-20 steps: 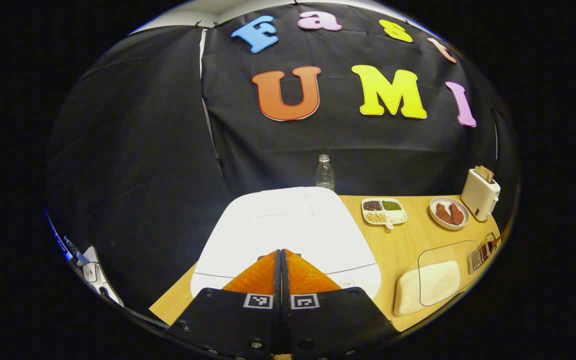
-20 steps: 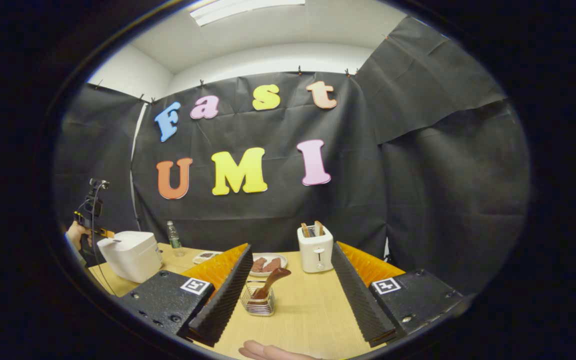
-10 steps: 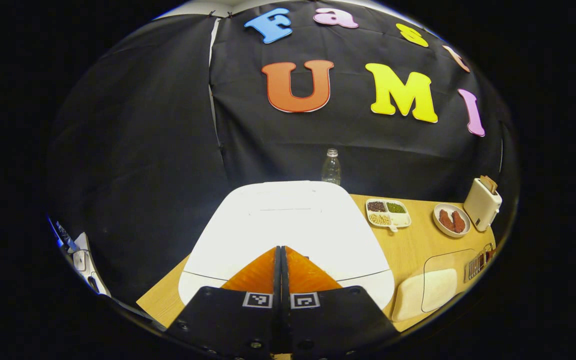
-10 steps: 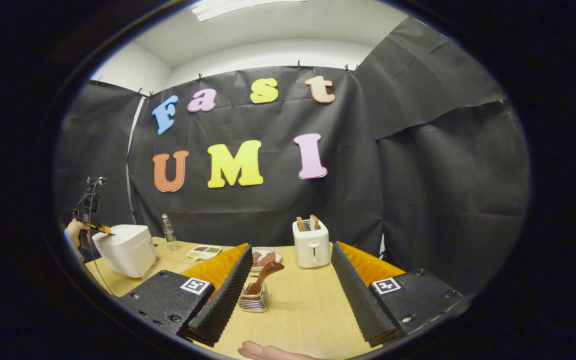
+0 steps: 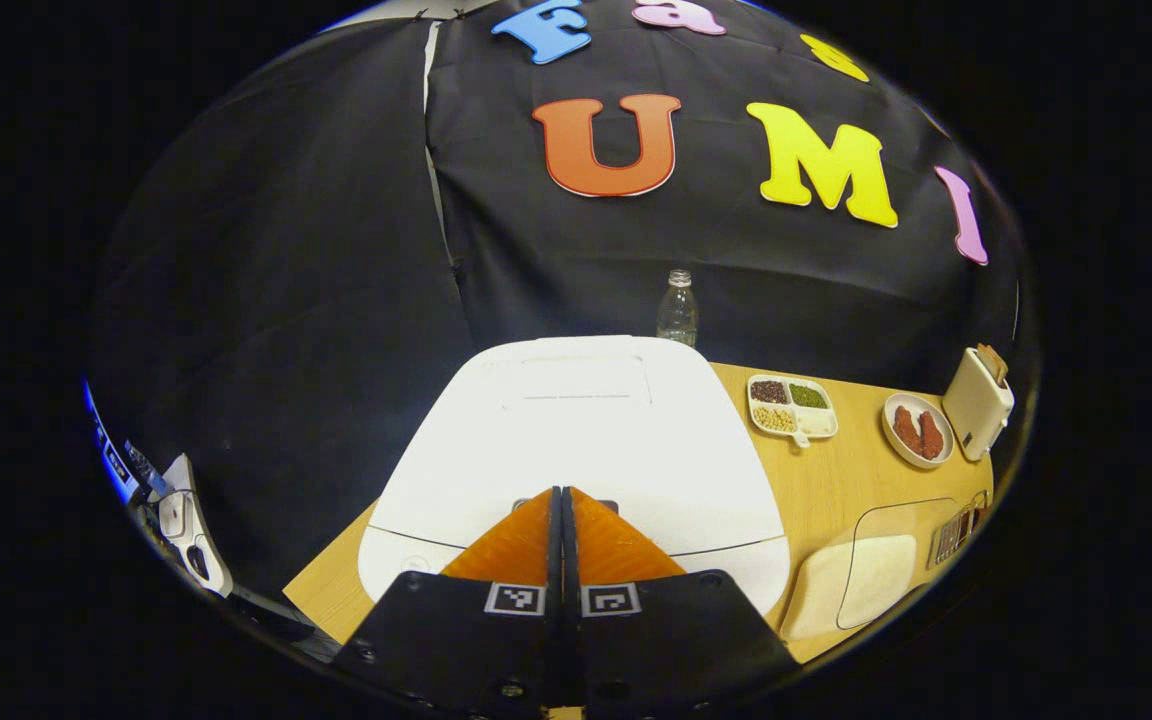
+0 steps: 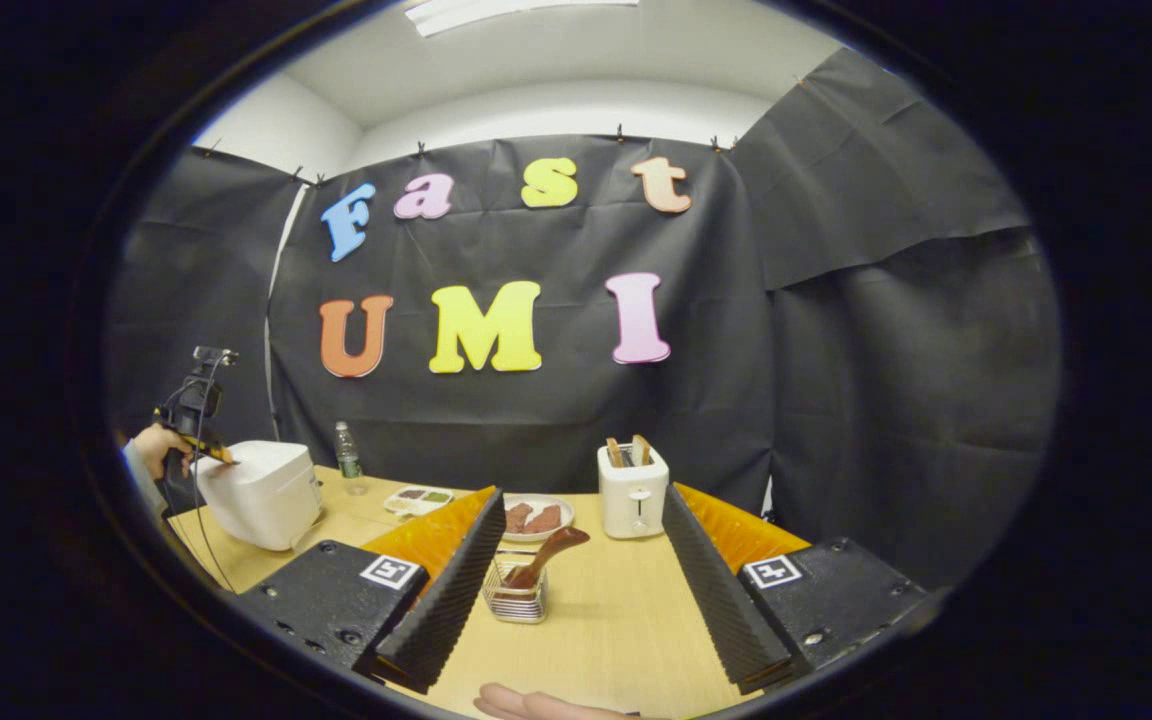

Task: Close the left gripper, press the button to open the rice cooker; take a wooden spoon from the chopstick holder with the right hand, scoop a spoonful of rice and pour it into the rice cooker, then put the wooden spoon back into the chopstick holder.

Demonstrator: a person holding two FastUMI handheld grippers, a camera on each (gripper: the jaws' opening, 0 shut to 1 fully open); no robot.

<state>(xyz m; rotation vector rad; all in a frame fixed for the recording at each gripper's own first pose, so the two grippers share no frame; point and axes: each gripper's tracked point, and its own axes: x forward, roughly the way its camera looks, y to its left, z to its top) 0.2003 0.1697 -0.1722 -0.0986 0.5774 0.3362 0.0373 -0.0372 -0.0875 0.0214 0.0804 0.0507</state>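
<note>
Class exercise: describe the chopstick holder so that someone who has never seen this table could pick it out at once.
Start at the white toaster at the back of the wooden table. Nearer the camera, between the open right gripper's fingers, stands the chopstick holder. It alone is a small see-through cage, and a brown wooden spoon leans out of it.

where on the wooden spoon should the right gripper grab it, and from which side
Grip the wooden spoon on its bare upper end, which sticks up and leans right out of the wire chopstick holder. The lower end is caged, so bring the open right gripper in from above and the front, fingers either side.
</note>
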